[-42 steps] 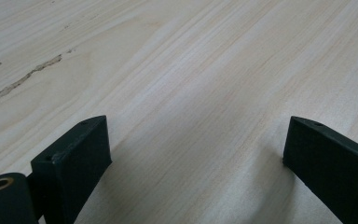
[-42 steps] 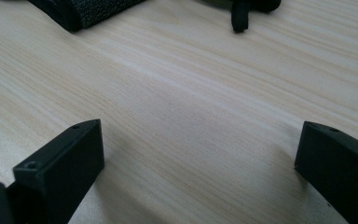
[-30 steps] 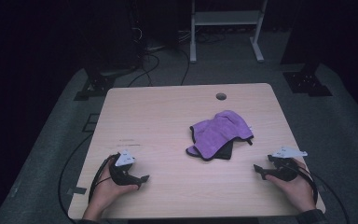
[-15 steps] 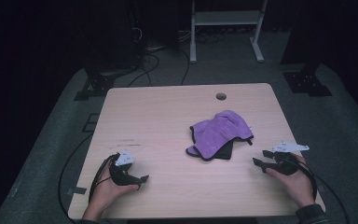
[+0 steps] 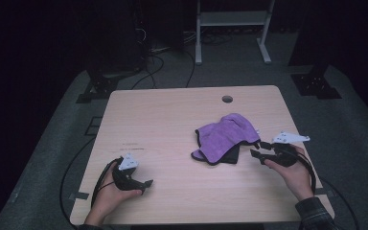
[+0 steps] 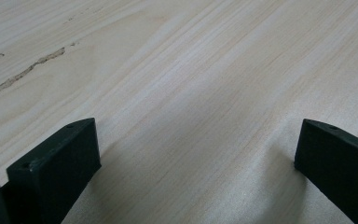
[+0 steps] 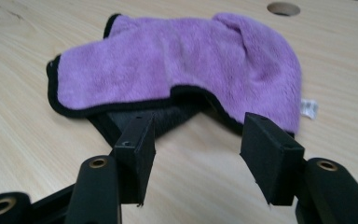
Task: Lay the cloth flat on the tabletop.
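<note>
A crumpled purple cloth point(image 5: 223, 136) with a black border lies right of the middle of the wooden table point(image 5: 163, 124). In the right gripper view the purple cloth point(image 7: 177, 60) shows a dark underside below its front fold. My right gripper point(image 5: 258, 148) hovers just right of the cloth, pointing at it. The right gripper point(image 7: 198, 135) is open; its jaws have just been closing partway with nothing between them. My left gripper point(image 5: 146, 183) rests near the front left edge. In its own view the left gripper point(image 6: 196, 135) stands wide open over bare wood.
A round cable hole point(image 5: 227, 99) sits near the table's far edge, behind the cloth. On the dark floor beyond stand a white metal frame point(image 5: 230, 19) and loose cables point(image 5: 158, 62). A scuff mark point(image 6: 25, 72) crosses the wood ahead of the left gripper.
My right gripper has lifted and moved in toward the cloth's right side, with its jaws narrower than before. The left hand has stayed put.
</note>
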{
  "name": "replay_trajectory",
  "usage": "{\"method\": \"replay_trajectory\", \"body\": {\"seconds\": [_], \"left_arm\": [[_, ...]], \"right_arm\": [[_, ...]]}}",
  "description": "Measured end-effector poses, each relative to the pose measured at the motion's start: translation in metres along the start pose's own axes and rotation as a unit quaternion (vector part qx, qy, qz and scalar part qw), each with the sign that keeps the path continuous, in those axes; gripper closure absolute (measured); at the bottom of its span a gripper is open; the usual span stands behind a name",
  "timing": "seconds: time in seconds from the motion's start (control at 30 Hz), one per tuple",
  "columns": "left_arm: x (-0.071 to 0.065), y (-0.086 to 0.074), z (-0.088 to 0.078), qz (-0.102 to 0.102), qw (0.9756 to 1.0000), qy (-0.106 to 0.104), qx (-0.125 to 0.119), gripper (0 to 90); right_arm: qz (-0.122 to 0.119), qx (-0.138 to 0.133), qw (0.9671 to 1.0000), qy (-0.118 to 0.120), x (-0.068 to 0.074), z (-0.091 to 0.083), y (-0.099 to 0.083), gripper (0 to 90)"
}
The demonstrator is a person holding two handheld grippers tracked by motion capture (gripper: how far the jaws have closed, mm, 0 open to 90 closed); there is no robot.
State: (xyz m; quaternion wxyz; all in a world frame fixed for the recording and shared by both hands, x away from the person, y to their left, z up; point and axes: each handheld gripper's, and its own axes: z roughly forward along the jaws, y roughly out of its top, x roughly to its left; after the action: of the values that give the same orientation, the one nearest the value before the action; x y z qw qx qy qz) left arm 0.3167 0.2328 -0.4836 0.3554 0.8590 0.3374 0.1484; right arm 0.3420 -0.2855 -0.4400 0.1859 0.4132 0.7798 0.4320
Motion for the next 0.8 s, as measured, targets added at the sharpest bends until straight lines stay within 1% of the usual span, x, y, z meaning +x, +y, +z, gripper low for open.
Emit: {"method": "replay_trajectory", "body": {"seconds": [0.13, 0.27, 0.3, 0.33, 0.37, 0.4, 0.47, 0.5, 0.53, 0.57, 0.67, 0.73, 0.77, 0.8], "left_arm": [[0.000, 0.000, 0.000, 0.000, 1.0000, 0.000, 0.000, 0.0], [0.000, 0.000, 0.000, 0.000, 1.0000, 0.000, 0.000, 0.0], [0.000, 0.000, 0.000, 0.000, 1.0000, 0.000, 0.000, 0.0], [0.000, 0.000, 0.000, 0.000, 1.0000, 0.000, 0.000, 0.0], [0.000, 0.000, 0.000, 0.000, 1.0000, 0.000, 0.000, 0.0], [0.000, 0.000, 0.000, 0.000, 1.0000, 0.000, -0.001, 0.0], [0.000, 0.000, 0.000, 0.000, 1.0000, 0.001, -0.001, 0.0], [0.000, 0.000, 0.000, -0.002, 1.0000, 0.001, -0.002, 0.0], [0.000, 0.000, 0.001, -0.002, 1.0000, 0.001, -0.001, 0.0], [0.000, 0.000, 0.001, -0.002, 1.0000, 0.001, -0.001, 0.0], [0.000, 0.000, 0.001, -0.002, 1.0000, 0.001, -0.002, 0.0], [0.000, 0.000, 0.001, -0.002, 1.0000, 0.001, -0.002, 0.0], [0.000, 0.000, 0.001, -0.002, 1.0000, 0.001, -0.002, 0.0], [0.000, 0.000, 0.001, -0.002, 1.0000, 0.001, -0.002, 0.0]], "right_arm": [[-0.001, -0.006, 1.0000, 0.007, 0.002, 0.005, 0.008, 44.7], [-0.004, -0.011, 0.9997, 0.023, 0.004, 0.019, 0.019, 46.0], [-0.004, -0.011, 0.9997, 0.023, 0.004, 0.019, 0.019, 46.0], [-0.010, -0.002, 0.9996, 0.027, 0.006, 0.027, 0.023, 46.6], [-0.010, -0.002, 0.9996, 0.027, 0.006, 0.027, 0.023, 46.6], [-0.014, -0.001, 0.9995, 0.030, 0.008, 0.032, 0.027, 47.3], [-0.020, 0.000, 0.9994, 0.029, 0.009, 0.037, 0.031, 48.1], [-0.021, -0.005, 0.9993, 0.031, 0.010, 0.040, 0.033, 48.3], [-0.022, 0.001, 0.9992, 0.032, 0.011, 0.043, 0.035, 48.4], [-0.028, 0.003, 0.9992, 0.029, 0.011, 0.046, 0.037, 48.6], [-0.032, 0.005, 0.9991, 0.029, 0.013, 0.052, 0.043, 49.6], [-0.030, 0.001, 0.9991, 0.029, 0.014, 0.055, 0.045, 50.0], [-0.027, 0.005, 0.9991, 0.032, 0.014, 0.057, 0.046, 49.9], [-0.034, 0.010, 0.9989, 0.030, 0.015, 0.063, 0.048, 50.4]]}}
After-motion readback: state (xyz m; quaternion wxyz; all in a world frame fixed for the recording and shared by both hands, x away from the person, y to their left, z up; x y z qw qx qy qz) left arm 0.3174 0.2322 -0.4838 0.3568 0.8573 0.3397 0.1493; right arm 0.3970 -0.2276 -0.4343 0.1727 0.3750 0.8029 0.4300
